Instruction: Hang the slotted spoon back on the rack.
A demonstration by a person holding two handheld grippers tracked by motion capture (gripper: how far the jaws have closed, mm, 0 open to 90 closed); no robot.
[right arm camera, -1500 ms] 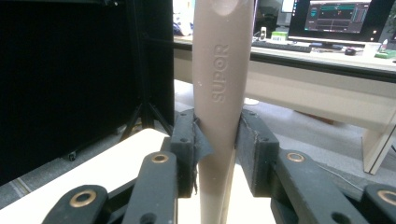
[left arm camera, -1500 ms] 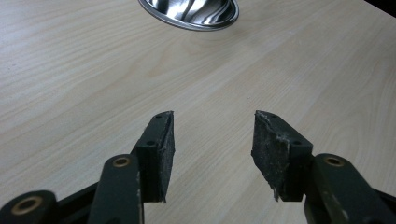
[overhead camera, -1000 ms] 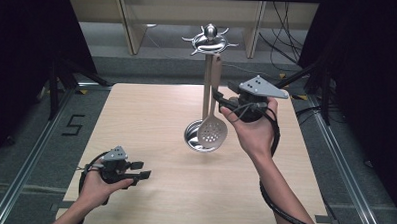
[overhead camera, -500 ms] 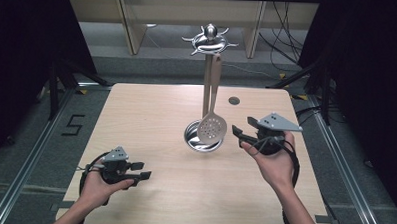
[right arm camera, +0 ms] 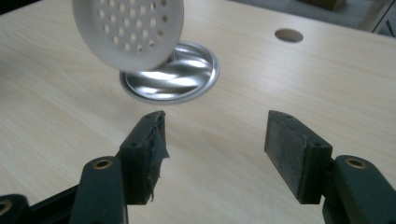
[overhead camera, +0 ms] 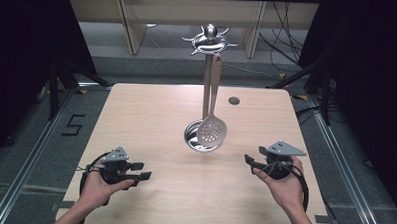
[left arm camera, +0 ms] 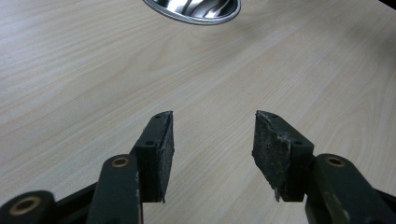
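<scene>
A perforated skimmer with a pale wooden handle hangs from the hooked crown of a steel rack, and its head is just above the rack's round base. My right gripper is low at the front right of the table, open; its jaws have just been opening and nothing is between them. In the right gripper view the gripper points at the skimmer head and the base. My left gripper rests at the front left, open and empty, and its own view shows bare wood and the base's rim.
The wooden table has a small round hole at the back right, also the hole in the right gripper view. Metal rails run along both sides of the table. Dark curtains and cables lie beyond.
My right hand has come down and back from beside the skimmer's handle to the table's front right. The skimmer still hangs on the rack. The left hand has not moved.
</scene>
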